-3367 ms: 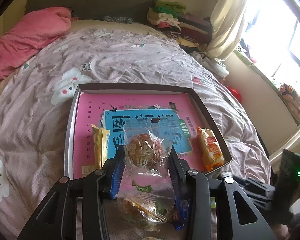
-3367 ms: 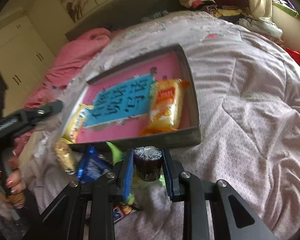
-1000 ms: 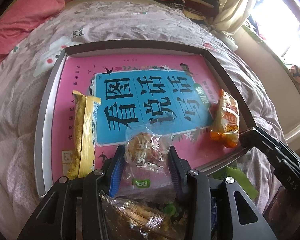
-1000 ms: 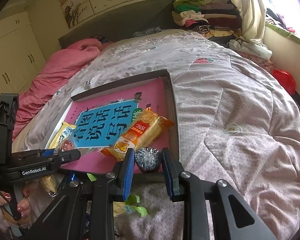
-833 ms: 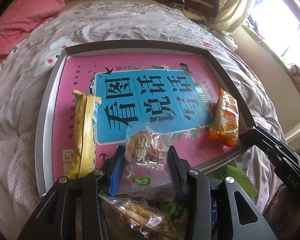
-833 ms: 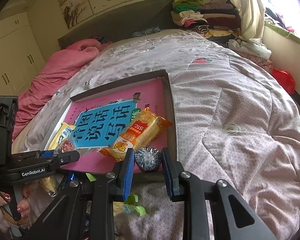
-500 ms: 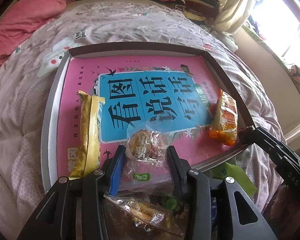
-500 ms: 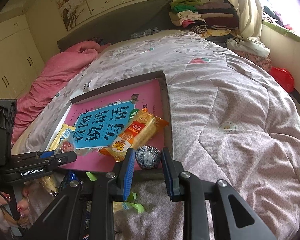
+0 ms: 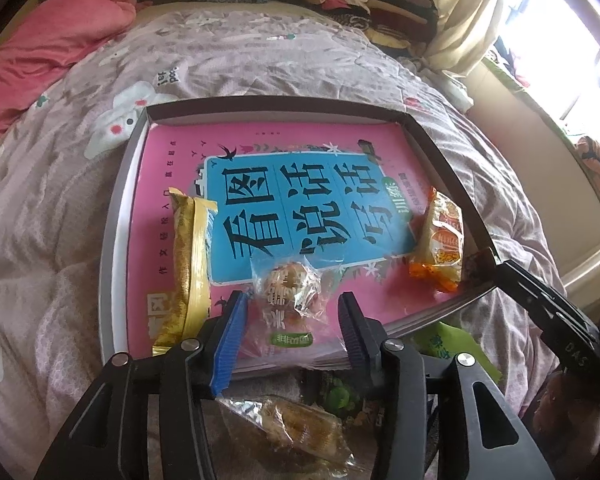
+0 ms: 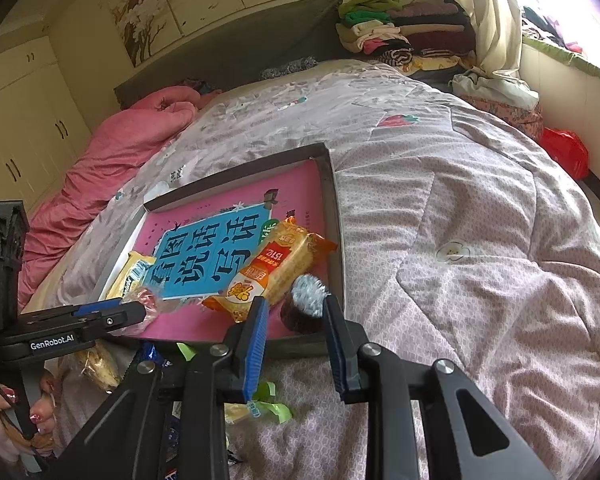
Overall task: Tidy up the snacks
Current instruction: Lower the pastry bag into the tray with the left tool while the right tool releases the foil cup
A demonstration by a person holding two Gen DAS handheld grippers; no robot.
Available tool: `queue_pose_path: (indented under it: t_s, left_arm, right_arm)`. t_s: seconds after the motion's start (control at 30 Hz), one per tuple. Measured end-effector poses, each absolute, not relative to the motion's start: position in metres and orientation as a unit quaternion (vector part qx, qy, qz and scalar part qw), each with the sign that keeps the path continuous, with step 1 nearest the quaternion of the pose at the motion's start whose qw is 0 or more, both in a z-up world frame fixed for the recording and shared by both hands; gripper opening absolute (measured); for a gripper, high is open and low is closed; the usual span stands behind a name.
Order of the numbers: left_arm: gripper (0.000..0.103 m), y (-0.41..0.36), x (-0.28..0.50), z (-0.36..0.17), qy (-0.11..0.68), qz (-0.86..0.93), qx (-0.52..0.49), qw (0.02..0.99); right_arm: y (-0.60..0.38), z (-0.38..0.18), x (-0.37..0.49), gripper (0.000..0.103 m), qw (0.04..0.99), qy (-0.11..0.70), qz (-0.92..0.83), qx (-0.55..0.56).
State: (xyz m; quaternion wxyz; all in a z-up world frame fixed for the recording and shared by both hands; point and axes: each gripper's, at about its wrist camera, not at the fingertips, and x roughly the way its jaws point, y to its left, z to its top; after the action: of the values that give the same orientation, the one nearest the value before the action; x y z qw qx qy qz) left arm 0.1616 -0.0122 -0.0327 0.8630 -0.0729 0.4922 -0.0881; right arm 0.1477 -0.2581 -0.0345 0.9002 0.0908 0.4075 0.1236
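Jaws of the left gripper (image 9: 289, 322) spread apart, clear-wrapped pastry (image 9: 288, 286) lying loose between and just ahead of them, on the pink book cover inside the shallow gray tray (image 9: 112, 216). Left of the jaws, a gold wrapped bar (image 9: 186, 264) lengthwise in the tray; far to the right, an orange snack pack (image 9: 440, 244) near the tray's right wall. Below the jaws, outside the tray, another clear-wrapped snack (image 9: 296, 428) on the bed. From the right wrist: jaws of the right gripper (image 10: 294, 320) also apart, a dark foil-topped cupcake (image 10: 304, 304) between them at the tray's near right corner, contact with the pads impossible to tell. Just left of it, the orange pack; farther left, the left gripper with the pastry at its tip.
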Motion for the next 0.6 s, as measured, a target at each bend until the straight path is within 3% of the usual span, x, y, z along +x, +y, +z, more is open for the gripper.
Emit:
queue_pose_path:
  t_s: [0.13, 0.33, 0.6]
  left_arm:
    - [0.054, -0.01, 0.159, -0.028, 0.489, -0.089, -0.078, 0.864]
    - [0.062, -0.006, 0.153, -0.016, 0.475, -0.093, -0.079, 0.871]
    - [0.067, 0.006, 0.146, -0.004, 0.462, -0.084, -0.086, 0.879]
  right_arm:
    - [-0.259, -0.033, 0.146, 0.032, 0.899, 0.407, 0.126, 0.099]
    - [-0.262, -0.025, 0.141, 0.045, 0.902, 0.389, 0.141, 0.118]
    - [-0.256, -0.015, 0.137, 0.05, 0.907, 0.371, 0.164, 0.115]
